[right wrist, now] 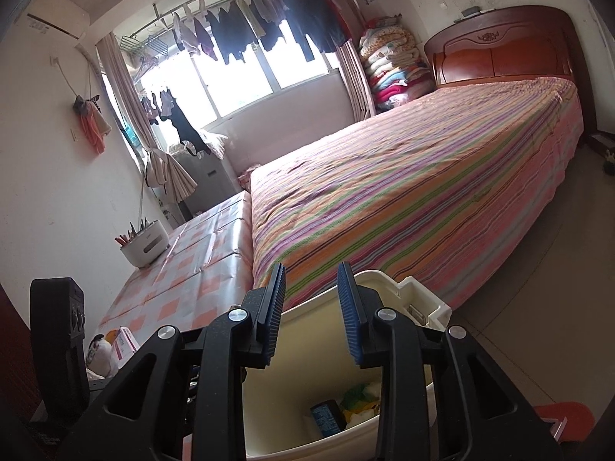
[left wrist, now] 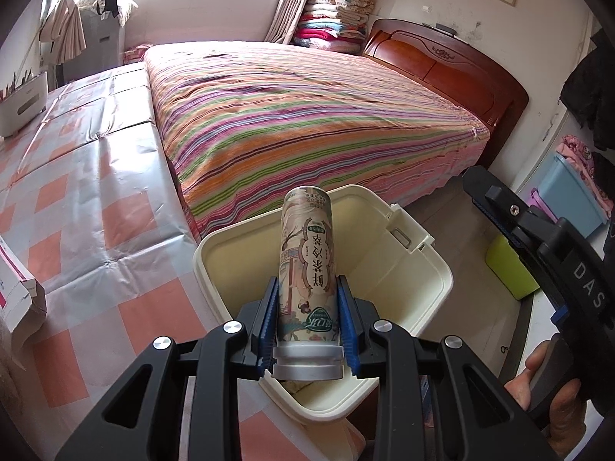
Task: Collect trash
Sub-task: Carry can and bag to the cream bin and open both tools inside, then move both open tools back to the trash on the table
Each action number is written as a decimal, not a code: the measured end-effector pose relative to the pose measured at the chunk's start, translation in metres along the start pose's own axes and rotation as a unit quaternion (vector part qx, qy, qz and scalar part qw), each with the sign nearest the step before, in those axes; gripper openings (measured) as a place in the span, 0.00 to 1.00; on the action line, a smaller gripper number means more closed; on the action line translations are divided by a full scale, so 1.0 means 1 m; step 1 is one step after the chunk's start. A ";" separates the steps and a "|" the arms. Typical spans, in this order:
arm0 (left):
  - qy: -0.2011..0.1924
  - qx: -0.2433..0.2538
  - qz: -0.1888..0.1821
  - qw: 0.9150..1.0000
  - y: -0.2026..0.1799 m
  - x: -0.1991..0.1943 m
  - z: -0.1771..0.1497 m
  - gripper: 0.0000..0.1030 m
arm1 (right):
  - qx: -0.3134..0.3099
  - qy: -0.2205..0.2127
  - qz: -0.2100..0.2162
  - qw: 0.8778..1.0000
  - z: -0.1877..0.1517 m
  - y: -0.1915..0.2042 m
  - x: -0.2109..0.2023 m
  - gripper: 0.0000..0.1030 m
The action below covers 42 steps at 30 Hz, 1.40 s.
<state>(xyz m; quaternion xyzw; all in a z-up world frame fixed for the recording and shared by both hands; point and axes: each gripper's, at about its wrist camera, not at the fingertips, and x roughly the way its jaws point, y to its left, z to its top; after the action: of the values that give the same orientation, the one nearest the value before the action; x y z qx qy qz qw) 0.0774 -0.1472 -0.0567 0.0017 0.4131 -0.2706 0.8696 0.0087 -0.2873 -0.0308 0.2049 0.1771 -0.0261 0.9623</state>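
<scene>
The left tongs [left wrist: 307, 317] are clenched on a bottle [left wrist: 306, 269], their blue pads pressing its two sides just above the grey cap, which points back toward the camera. The bottle lies along the tongs, over the open mouth of a cream bin [left wrist: 430, 269] directly ahead and below. To the left of these tongs spreads the checked tabletop [left wrist: 96, 207], with a torn pink-and-white box [left wrist: 15, 280] at its near edge and a white pen holder [left wrist: 23, 103] far off. Beyond the bin runs the striped bed [left wrist: 307, 115], close against the tabletop's side; to the right are a blue tub [left wrist: 572, 196] and a green box [left wrist: 507, 265] on the floor. The right tongs [right wrist: 311, 313] stand released, nothing between the pads, above the same bin [right wrist: 307, 345]. Down inside it lie a dark packet [right wrist: 324, 417] and what looks like crumpled green and white wrapping [right wrist: 361, 399], blurred in shadow.
</scene>
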 end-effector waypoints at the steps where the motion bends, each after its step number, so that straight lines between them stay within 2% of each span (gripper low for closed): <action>1: 0.000 0.002 0.001 1.000 0.000 0.001 0.000 0.28 | -0.001 0.000 0.000 1.000 0.000 0.000 0.000 0.28; 5: -0.002 0.009 0.001 1.000 -0.003 0.001 0.000 0.29 | 0.000 -0.001 -0.001 1.000 -0.001 -0.001 0.000 0.28; 7: -0.006 0.010 0.003 1.000 -0.004 0.000 0.000 0.42 | 0.001 -0.001 -0.002 1.000 0.000 -0.001 -0.001 0.28; 8: -0.010 0.008 0.006 1.000 -0.004 -0.001 0.000 0.56 | 0.002 -0.002 -0.002 1.000 -0.001 -0.001 0.000 0.28; 9: -0.020 0.005 0.009 1.000 -0.003 -0.004 0.000 0.63 | 0.003 -0.002 -0.001 1.000 -0.001 0.000 0.000 0.28; 12: -0.043 0.000 0.015 0.999 0.002 -0.015 0.000 0.65 | 0.003 -0.007 0.002 1.000 0.000 0.003 -0.003 0.31; 18: -0.058 -0.017 0.032 0.998 0.022 -0.036 -0.002 0.68 | -0.006 -0.001 0.018 1.000 -0.003 0.018 0.003 0.37; 30: -0.090 -0.033 0.104 0.990 0.083 -0.092 -0.023 0.69 | -0.065 0.031 0.088 0.993 -0.024 0.109 0.028 0.54; 37: -0.107 -0.065 0.126 0.984 0.124 -0.131 -0.038 0.69 | -0.107 0.050 0.145 0.982 -0.042 0.162 0.033 0.64; 42: -0.119 -0.091 0.148 0.977 0.155 -0.160 -0.052 0.69 | -0.138 0.073 0.183 0.971 -0.061 0.197 0.037 0.65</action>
<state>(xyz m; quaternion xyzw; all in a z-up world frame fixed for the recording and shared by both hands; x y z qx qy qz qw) 0.0313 0.0720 -0.0107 -0.0487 0.3249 -0.0979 0.9394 0.0479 -0.0812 -0.0201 0.1001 0.2086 0.1905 0.9540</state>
